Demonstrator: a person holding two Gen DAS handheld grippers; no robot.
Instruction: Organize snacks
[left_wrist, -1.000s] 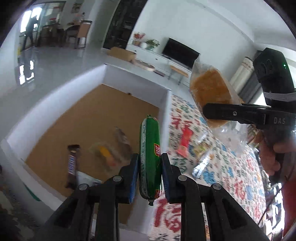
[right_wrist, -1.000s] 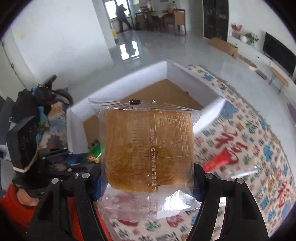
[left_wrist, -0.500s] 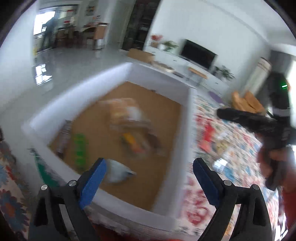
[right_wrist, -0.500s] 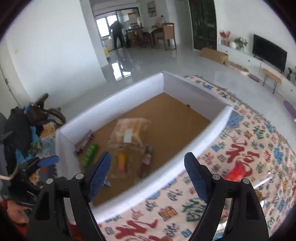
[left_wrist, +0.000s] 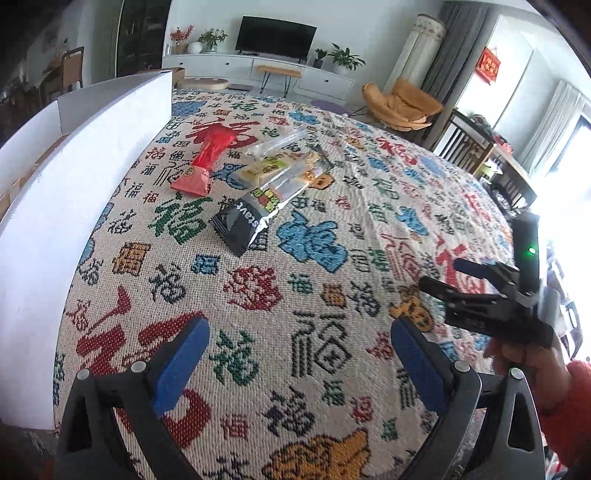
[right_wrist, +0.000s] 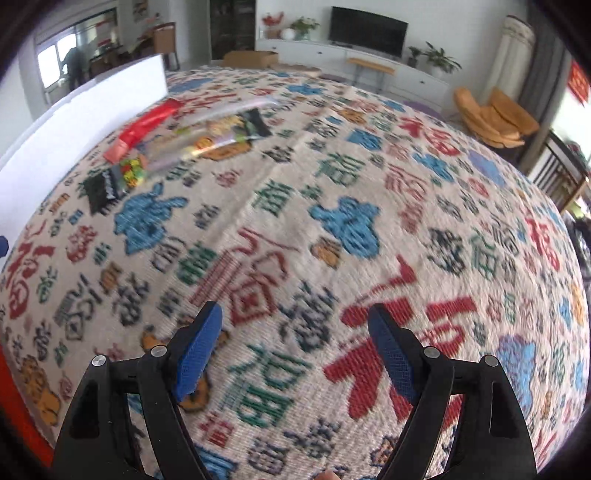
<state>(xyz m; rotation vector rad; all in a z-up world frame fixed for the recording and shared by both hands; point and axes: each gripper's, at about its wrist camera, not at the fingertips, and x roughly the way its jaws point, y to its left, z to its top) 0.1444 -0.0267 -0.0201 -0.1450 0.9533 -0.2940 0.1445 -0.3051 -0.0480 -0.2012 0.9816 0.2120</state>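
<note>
Snacks remaining on the patterned cloth: a red packet (left_wrist: 205, 162) lying flat nearest the white box wall (left_wrist: 85, 177); clear-wrapped pieces (left_wrist: 280, 162) just beside it (contents unclear); a black-ended packet (left_wrist: 245, 219), silver-edged, lying flat at the cluster's near end.

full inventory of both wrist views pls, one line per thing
white box: 1, white walls, left edge of the cloth
patterned cloth: 1, cream with coloured characters, covers the surface
red packet: 1, red, nearest the box
clear-wrapped snacks: a few overlapping, exact count unclear, right of the red packet
black packet: 1, black and silver, nearest the camera in the cluster
TV: 1, black, far wall
orange chair: 1, beyond the cloth
left tongs: blue pads, opening, nothing between
right tongs: blue pads, open, empty
hand: 1, red sleeve, holds right tongs
</note>
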